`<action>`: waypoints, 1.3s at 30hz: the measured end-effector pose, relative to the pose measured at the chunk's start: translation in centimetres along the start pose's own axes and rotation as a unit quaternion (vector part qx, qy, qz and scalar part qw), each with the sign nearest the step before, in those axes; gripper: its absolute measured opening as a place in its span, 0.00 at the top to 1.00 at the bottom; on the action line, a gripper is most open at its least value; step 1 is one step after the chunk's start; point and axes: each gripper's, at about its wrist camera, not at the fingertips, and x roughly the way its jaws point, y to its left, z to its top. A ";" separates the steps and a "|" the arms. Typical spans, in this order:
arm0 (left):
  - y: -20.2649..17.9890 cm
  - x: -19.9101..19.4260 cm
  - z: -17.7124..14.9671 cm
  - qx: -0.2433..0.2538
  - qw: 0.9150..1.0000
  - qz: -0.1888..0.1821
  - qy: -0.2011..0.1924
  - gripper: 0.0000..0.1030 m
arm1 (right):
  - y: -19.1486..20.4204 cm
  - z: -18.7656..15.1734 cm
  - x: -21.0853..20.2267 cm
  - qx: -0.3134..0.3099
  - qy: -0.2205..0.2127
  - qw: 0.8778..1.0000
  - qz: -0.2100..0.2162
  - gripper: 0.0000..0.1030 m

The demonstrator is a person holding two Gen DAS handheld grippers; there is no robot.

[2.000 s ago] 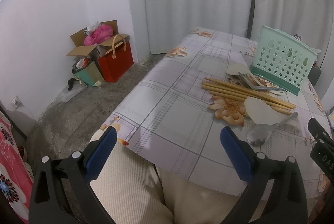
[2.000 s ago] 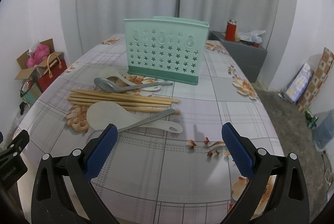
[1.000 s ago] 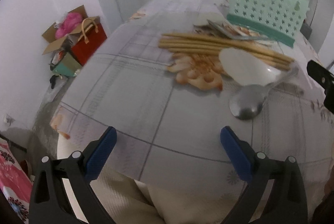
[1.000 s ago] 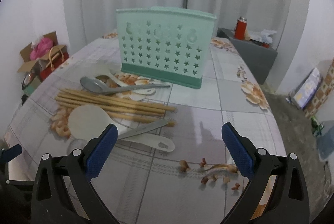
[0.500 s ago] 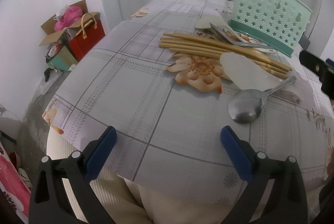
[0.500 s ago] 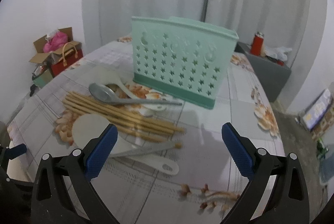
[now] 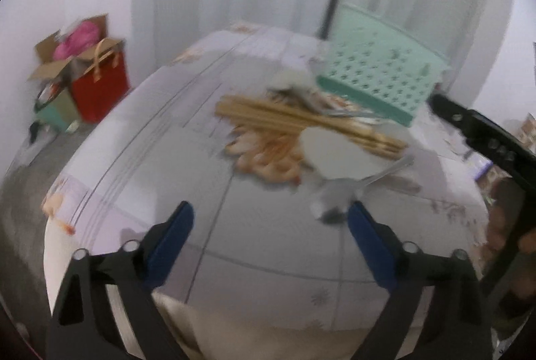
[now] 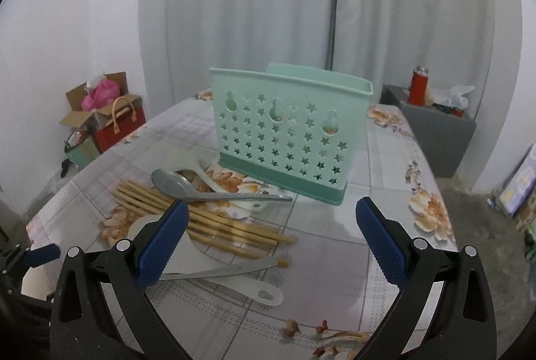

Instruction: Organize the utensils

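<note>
A mint green utensil holder (image 8: 288, 135) with star holes stands upright on the table; it also shows blurred in the left wrist view (image 7: 378, 78). In front of it lie a bundle of wooden chopsticks (image 8: 207, 222), a metal spoon (image 8: 187, 187), a white rice paddle (image 8: 221, 273), a second metal spoon (image 7: 338, 192) and a white ladle (image 8: 197, 172). My right gripper (image 8: 271, 242) is open and empty above the chopsticks. My left gripper (image 7: 268, 239) is open and empty near the table's front edge.
The table (image 8: 385, 179) has a floral checked cloth. A red bag and cardboard boxes (image 8: 107, 115) stand on the floor at left. A grey cabinet with a red flask (image 8: 420, 85) stands at the right. White curtains hang behind.
Both grippers have moved forward over the table toward the utensils and holder. The left wrist view is now motion-blurred. Nothing has been picked up.
</note>
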 end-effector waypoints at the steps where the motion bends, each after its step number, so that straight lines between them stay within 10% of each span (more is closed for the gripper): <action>1: -0.5 0.2 0.1 0.014 1.000 -0.006 -0.002 0.22 | -0.1 0.0 0.3 0.002 0.004 1.000 0.001 0.08; 10: -6.3 3.5 -0.6 0.201 0.979 0.009 0.013 0.48 | -0.6 -0.3 1.5 0.010 0.022 1.000 0.004 0.08; 19: -7.4 4.4 -0.3 0.275 0.961 0.004 0.003 0.80 | -1.2 -0.5 2.4 0.024 0.037 0.999 -0.001 0.08; 25: -3.4 4.8 3.6 0.162 0.980 -0.103 0.046 0.95 | -1.9 -0.5 2.6 0.031 0.040 0.999 -0.005 0.08; 29: 0.3 7.4 5.0 0.043 0.974 -0.196 0.105 0.95 | -2.1 -0.6 2.7 0.035 0.043 0.998 -0.007 0.08; 39: 2.8 5.9 4.0 -0.087 0.956 -0.261 0.107 0.71 | -2.0 -0.6 2.8 0.035 0.047 0.998 -0.007 0.08</action>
